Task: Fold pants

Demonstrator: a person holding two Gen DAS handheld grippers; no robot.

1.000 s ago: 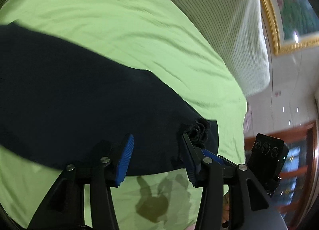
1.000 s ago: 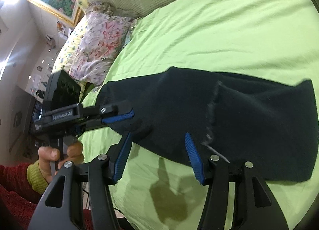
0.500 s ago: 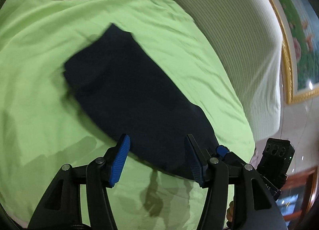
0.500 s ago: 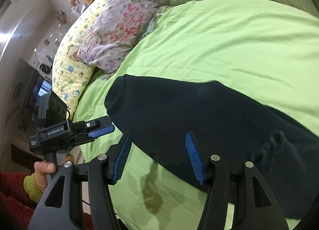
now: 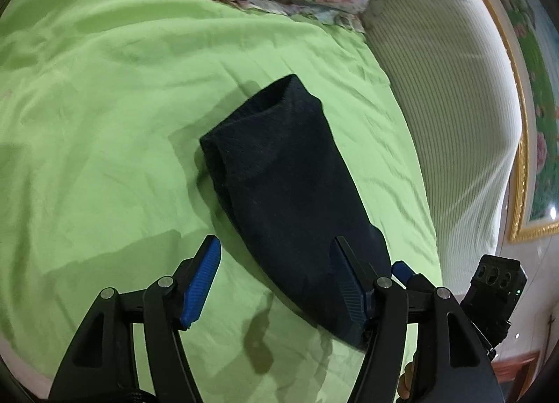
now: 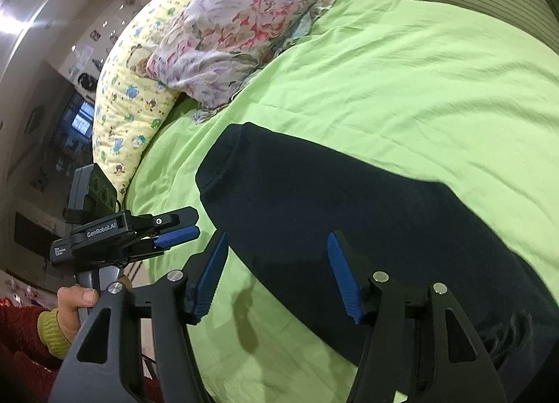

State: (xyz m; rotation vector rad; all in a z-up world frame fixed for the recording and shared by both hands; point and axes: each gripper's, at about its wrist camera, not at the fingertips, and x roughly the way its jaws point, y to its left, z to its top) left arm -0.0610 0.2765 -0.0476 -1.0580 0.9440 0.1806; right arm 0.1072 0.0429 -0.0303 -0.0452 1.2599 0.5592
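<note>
1. On the green bedsheet (image 5: 104,123) we see the dark folded pants (image 5: 283,186), lying flat near the floral pillow (image 6: 237,29).
2. Our left tool (image 5: 276,280) stands wide, its jaws having just been opening, gripping nothing.
3. Our right tool (image 6: 276,280) stands wide above the pants, its jaws having opened slightly, untouched.

Your bed wears a wrinkled lime-green sheet (image 5: 104,95). At its far end you have a floral pillow (image 6: 237,22), and left of it a yellow cartoon-print pillow (image 6: 139,95). A ribbed pale headboard (image 5: 454,95) runs along the right, under a gold-framed painting (image 5: 538,144).
</note>
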